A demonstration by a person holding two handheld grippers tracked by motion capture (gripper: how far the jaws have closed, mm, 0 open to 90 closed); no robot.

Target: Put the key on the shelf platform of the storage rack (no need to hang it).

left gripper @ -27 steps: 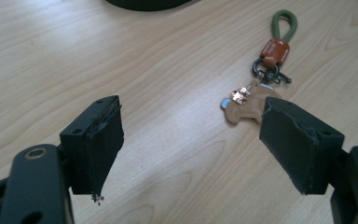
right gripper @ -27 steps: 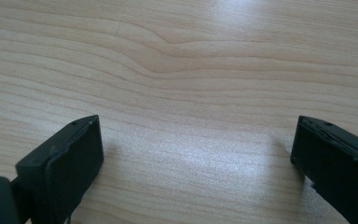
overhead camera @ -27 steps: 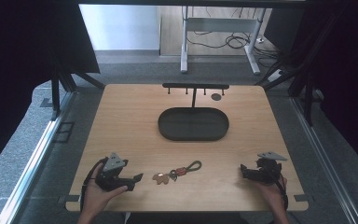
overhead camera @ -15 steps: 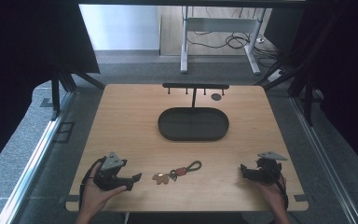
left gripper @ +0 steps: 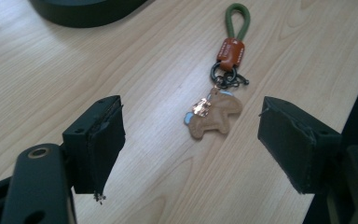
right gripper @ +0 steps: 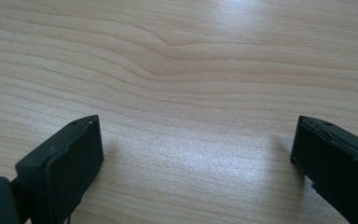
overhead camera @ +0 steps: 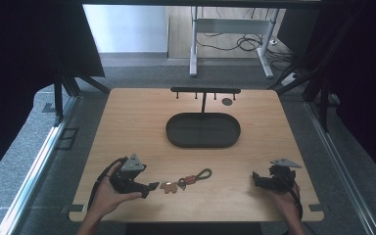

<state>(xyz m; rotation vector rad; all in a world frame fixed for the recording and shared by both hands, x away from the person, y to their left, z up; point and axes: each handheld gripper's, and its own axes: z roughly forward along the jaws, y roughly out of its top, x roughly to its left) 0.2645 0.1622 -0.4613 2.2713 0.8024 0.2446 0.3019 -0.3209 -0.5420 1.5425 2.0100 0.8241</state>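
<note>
Left gripper view: keychain (left gripper: 216,109) lies just beyond left gripper's (left gripper: 191,140) parted jaws; right gripper's (right gripper: 196,154) jaws also apart

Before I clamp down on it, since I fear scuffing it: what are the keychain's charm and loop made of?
The charm looks like tan leather or faux leather: matte, flat, cut-out outline. The loop seems green woven cord, round and dull, in an orange tab, probably leather. The rings look dark metal.

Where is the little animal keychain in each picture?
High view: the keychain lies near the table's front edge, just ahead of the left gripper.
Left gripper view: keychain straight ahead between the open jaws.
Right gripper view: not in it.
Shared landmark: wooden table.
</note>
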